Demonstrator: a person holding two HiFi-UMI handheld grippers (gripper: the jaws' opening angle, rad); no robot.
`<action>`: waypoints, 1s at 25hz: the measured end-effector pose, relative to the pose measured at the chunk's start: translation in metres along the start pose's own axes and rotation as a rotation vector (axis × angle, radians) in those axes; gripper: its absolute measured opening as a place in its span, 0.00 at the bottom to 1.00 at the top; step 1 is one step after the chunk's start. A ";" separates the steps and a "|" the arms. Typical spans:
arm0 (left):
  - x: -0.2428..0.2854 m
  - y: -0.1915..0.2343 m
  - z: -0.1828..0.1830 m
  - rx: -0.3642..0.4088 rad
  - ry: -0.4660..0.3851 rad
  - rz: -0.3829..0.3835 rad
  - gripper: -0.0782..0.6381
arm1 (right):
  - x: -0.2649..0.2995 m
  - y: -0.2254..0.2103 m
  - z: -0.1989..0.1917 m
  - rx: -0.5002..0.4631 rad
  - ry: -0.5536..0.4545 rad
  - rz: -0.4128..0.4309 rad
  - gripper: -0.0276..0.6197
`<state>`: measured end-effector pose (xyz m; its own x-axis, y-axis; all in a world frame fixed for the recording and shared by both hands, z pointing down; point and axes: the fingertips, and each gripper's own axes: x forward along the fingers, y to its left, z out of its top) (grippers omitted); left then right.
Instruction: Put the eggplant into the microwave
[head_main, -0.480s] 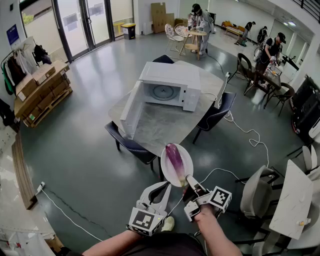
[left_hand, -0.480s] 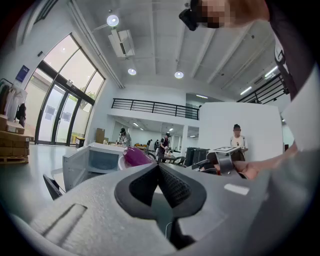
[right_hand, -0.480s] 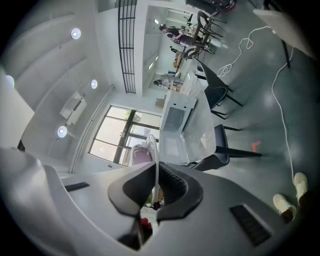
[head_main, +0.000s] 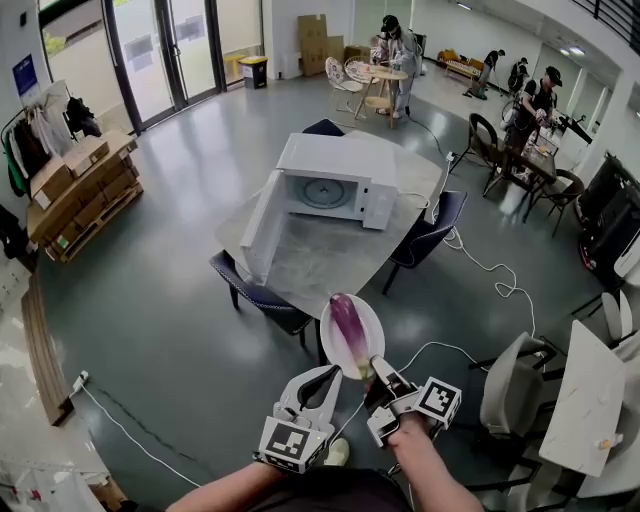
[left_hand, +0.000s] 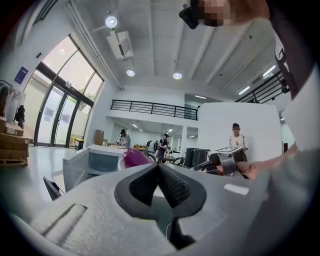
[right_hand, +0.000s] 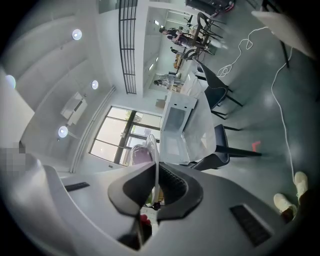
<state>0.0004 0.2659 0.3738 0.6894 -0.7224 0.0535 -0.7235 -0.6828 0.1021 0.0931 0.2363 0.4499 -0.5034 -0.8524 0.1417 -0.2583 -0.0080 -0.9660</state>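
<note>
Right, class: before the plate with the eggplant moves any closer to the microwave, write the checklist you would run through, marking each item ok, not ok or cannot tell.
1. Microwave door open: ok, it stands swung wide.
2. Cavity free: ok, only the turntable shows inside.
3. Right gripper clamped on the plate: ok, its jaws pinch the near rim.
4. Eggplant resting on the plate: ok, it lies lengthwise across it.
5. Left gripper free: ok, jaws together with nothing between them.
6. Plate fits through the opening: cannot tell.
</note>
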 end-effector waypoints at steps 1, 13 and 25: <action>0.000 0.000 0.001 -0.001 -0.002 0.003 0.12 | 0.000 0.001 0.000 0.004 0.000 0.003 0.07; 0.001 -0.009 -0.001 0.004 -0.010 0.055 0.12 | -0.011 -0.009 0.016 0.040 -0.001 0.001 0.08; 0.020 -0.007 0.002 -0.012 -0.033 0.153 0.12 | -0.022 -0.018 0.053 0.045 -0.004 0.031 0.08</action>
<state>0.0192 0.2566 0.3718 0.5696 -0.8211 0.0366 -0.8191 -0.5635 0.1075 0.1525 0.2278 0.4531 -0.5069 -0.8549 0.1105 -0.2052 -0.0048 -0.9787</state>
